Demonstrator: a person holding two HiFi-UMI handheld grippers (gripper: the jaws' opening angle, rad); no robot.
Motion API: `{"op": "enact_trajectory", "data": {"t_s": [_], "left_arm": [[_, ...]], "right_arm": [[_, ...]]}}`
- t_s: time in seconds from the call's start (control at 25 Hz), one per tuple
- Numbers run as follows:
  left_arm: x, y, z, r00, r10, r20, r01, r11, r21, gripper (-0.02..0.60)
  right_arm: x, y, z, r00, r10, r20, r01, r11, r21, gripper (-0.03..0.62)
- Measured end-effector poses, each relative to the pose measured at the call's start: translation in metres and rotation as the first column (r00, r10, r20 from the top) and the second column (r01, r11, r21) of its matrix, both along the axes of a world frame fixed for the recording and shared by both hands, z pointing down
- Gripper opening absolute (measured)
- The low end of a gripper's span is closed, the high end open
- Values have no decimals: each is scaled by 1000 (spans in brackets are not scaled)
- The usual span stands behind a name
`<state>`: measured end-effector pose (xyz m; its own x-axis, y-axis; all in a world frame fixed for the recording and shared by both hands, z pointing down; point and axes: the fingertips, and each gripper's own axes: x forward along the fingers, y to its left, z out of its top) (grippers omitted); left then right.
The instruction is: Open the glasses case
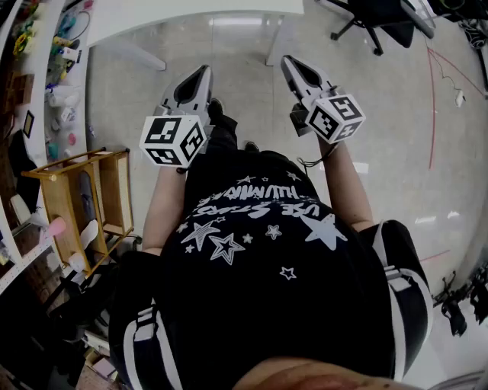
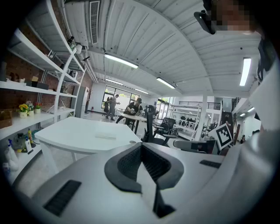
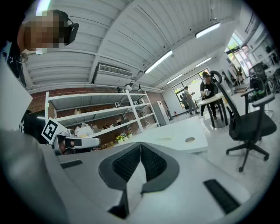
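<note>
**Wooden rack** [image 1: 76,198]: at the far left of the head view, on the floor beside the person. It plays no part in the task.

**Left gripper** [image 1: 203,72]: held out in front of the body, about level. Its own view shows the ribbed pads pressed together at the tips with nothing between them.

**White table** [image 2: 78,135]: ahead of the person and well apart from both grippers.

**Flat pale object** [image 2: 106,136]: lies on the tabletop and is too small to identify.

**Glasses case**: cannot be made out with any certainty in any view. The flat pale object may be it, but that is a guess. Neither gripper is near it.
- Handling, as a judgement: a case of this kind is likely light, with a stiff, smooth shell that can skid or twist under a one-sided push.
- Best hold: one gripper pins the base across its short width, and the other catches the front lip of the lid, opposite the hinge.
- Keep the pressure moderate — the shell is sturdy, but anything inside is fragile.

**Right gripper** [image 1: 288,61]: level with the left one and apart from it. Its jaws are closed on nothing — both pairs must part before anything can be taken.

**Office chair** [image 1: 381,23]: at the upper right, on the floor beyond the table.
</note>
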<state>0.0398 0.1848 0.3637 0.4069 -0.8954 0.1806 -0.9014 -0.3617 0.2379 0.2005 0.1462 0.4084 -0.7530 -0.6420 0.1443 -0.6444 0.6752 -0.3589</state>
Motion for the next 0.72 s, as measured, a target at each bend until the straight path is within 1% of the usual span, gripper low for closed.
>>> {"op": "enact_trajectory", "data": {"t_s": [0.2,0.52,0.72], "left_arm": [[-23,-27,5,1000,2,-16,-2,1000,7,12],[-57,-98,4,999,34,-30,-34,999,12,12],[-82,-144,3,998,48,-41,-48,999,5,12]], "right_arm": [[-21,-21,2,1000,3,-20,-3,1000,8,9],[-59,-89,-4,999,39,-22,-39,999,10,8],[-84,-128,-2,998,54,-45,-54,999,-8,9]]}}
